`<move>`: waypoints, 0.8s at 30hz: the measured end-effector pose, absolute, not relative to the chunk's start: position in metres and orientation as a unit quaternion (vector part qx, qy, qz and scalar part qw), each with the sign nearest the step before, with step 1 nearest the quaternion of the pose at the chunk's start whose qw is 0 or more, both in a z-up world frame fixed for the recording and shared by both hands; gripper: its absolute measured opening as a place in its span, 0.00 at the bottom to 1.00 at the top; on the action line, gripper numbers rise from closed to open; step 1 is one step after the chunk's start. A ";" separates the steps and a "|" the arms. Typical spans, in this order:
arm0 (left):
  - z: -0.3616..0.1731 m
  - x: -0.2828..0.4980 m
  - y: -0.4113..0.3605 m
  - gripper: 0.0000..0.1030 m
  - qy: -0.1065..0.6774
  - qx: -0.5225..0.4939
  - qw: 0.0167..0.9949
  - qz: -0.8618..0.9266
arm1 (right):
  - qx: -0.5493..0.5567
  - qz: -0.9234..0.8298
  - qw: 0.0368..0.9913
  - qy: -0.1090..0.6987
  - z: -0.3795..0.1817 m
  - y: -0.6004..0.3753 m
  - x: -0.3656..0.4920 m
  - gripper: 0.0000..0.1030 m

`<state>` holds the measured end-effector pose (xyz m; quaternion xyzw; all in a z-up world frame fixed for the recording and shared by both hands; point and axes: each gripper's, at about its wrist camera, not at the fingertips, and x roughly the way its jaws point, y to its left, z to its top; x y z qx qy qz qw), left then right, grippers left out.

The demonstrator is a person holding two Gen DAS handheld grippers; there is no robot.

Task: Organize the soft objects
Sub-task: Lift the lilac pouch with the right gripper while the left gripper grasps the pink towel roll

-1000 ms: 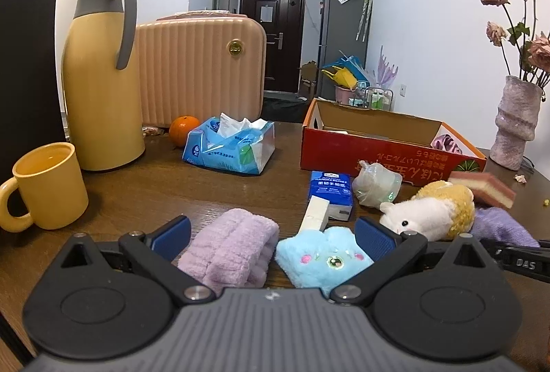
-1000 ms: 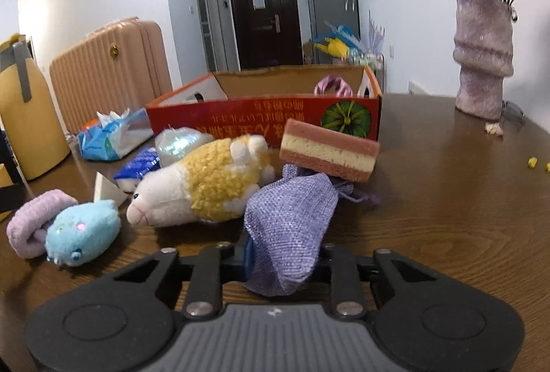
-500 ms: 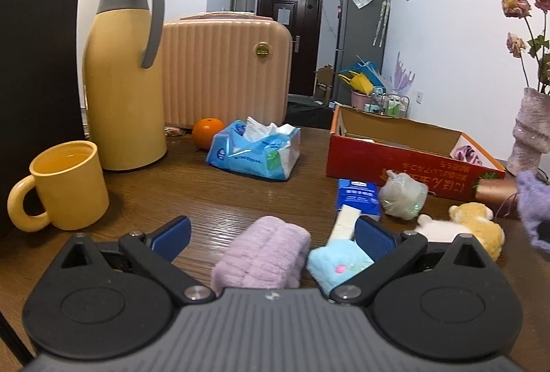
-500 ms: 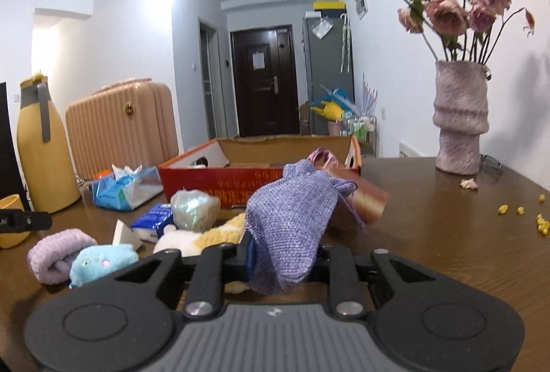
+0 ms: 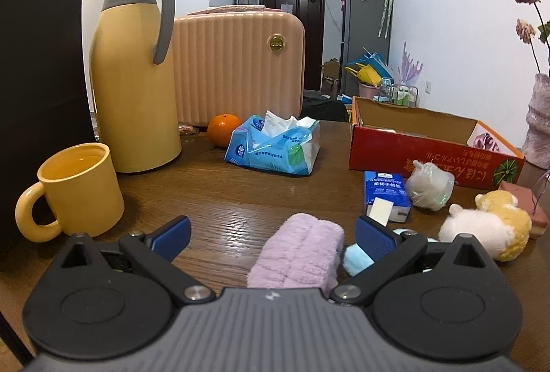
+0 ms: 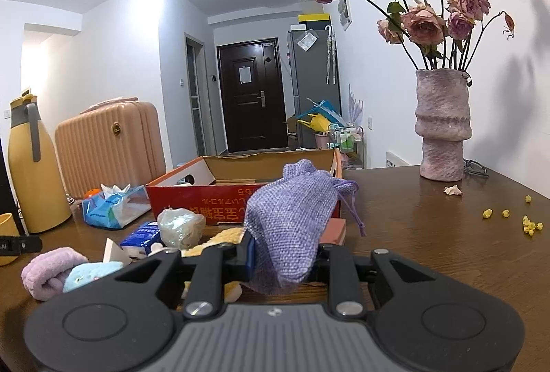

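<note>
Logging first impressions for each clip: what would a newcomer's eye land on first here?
Probably the purple woven drawstring pouch clamped in the right gripper, held up in front of the open red cardboard box. Next, the rolled lilac fluffy towel lying between the open left gripper's blue pads, and the tall yellow thermos jug at far left.

I count two grippers (image 5: 271, 236) (image 6: 285, 255), one pouch (image 6: 292, 221), one towel (image 5: 299, 255), two plush toys (image 5: 488, 231) (image 5: 357, 260), one box (image 5: 429, 145), one mug (image 5: 75, 190), one flask (image 5: 134, 69), one orange (image 5: 223, 130), two tissue packs (image 5: 275, 145) (image 5: 386, 191), one vase (image 6: 441, 124).
</note>
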<state>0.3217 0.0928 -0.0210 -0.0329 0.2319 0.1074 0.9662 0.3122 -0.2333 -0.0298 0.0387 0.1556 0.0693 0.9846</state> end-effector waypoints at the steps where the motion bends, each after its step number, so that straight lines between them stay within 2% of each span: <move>1: -0.022 0.323 0.093 1.00 0.233 -0.030 0.966 0.107 | 0.039 0.068 0.985 0.156 -0.030 -0.233 0.312 0.22; 24: -0.043 0.349 0.109 1.00 0.274 -0.012 0.958 0.082 | 0.043 0.057 0.984 0.165 -0.033 -0.235 0.318 0.22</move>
